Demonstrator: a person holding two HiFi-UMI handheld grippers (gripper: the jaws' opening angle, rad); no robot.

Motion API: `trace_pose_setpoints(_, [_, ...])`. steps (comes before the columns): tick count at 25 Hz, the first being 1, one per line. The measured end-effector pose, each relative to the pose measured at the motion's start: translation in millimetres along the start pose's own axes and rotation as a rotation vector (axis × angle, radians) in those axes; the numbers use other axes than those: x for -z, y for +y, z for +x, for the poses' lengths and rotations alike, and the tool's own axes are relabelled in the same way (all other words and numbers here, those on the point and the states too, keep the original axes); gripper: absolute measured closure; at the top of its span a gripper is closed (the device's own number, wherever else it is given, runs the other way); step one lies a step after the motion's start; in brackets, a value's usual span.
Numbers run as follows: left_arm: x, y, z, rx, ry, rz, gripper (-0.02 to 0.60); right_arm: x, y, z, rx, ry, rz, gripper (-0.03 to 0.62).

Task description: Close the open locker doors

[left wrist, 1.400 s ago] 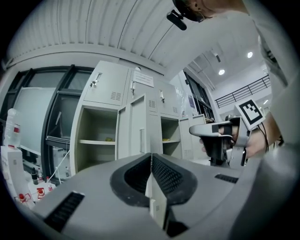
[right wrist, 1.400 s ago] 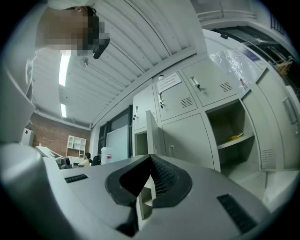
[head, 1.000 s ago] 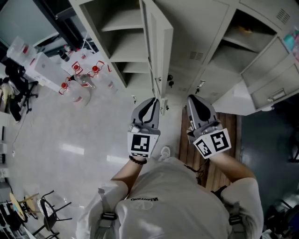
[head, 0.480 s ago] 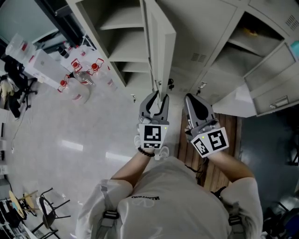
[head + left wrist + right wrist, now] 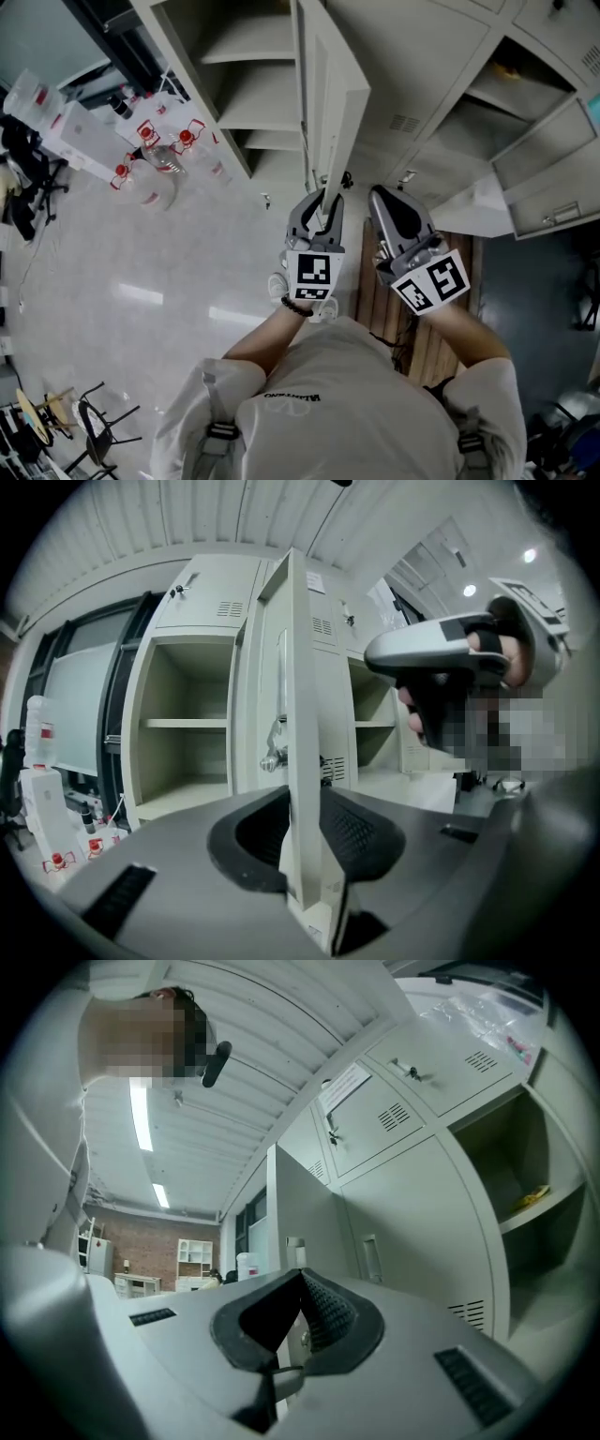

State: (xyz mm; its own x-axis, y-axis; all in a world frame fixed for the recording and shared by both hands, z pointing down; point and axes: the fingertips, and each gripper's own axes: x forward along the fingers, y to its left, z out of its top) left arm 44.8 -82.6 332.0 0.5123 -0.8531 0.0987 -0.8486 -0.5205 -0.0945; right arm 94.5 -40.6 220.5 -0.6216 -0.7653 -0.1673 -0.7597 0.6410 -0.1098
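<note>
Since a second ago: the left gripper [image 5: 319, 208] has come across from the left of the tall pale-beige metal locker door [image 5: 328, 94] to the door's free edge, low down. Its jaws stood together then; they have since swung apart and have just narrowed a little. The right gripper [image 5: 389, 202] has shifted only slightly and sits just beside the left one.

Left claw: the door's edge stands between the jaws. In the left gripper view the panel fills the gap and both pads look to bear on its faces. I read that as a clamp on the door edge, just below the latch hardware.

Right claw: jaws together, nothing between them, pointed at the closed beige locker front with vent slots [image 5: 403, 122]. It touches nothing that I can see.

Door position: standing well out from the bank, roughly square to it. The shelved beige locker compartment [image 5: 248, 84] behind it is fully exposed and its shelves are bare.

Progress, as judged:
- No open door is shut yet; work on the first has only reached the grip.
- Still to do on this one: swing it back across the shelved compartment until it seats.
- To the right, an upper compartment [image 5: 506, 80] also gapes, with something yellowish on its shelf.
- A grey-beige door with a handle [image 5: 548, 164] hangs out beside it.
- A paler panel [image 5: 469, 206] lower down may be a further open door; I cannot tell for certain.
- Most of the task therefore remains.
</note>
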Motion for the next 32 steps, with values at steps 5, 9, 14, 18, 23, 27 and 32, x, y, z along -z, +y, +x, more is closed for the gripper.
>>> trace_pose_setpoints(5, [4.3,33.2,-22.5,0.054,-0.032,-0.005,0.486,8.0,30.6,44.1,-0.192,0.056,-0.004,0.568])
trace_pose_setpoints(9, [6.0,70.4,-39.6,0.087,-0.057,-0.002,0.488,16.2,60.0,86.5,-0.294,0.078,0.002,0.542])
trace_pose_setpoints(14, [12.7,119.4,-53.8,0.111,-0.068,0.006,0.489,33.6,92.7,135.1,-0.368,0.1,0.0,0.476])
trace_pose_setpoints(18, [14.3,156.5,-57.9,0.14,-0.08,0.01,0.49,42.9,112.8,170.4,-0.416,0.118,-0.013,0.456])
trace_pose_setpoints(23, [17.8,196.4,-54.5,0.167,-0.101,0.009,0.491,53.4,124.8,212.9,-0.424,0.122,-0.023,0.456])
trace_pose_setpoints(27, [19.3,225.1,-46.8,0.184,-0.112,0.001,0.489,57.8,130.1,242.5,-0.431,0.12,-0.025,0.492])
trace_pose_setpoints(32, [20.7,258.4,-33.4,0.181,-0.121,0.015,0.483,61.9,124.1,277.2,-0.413,0.113,-0.024,0.54])
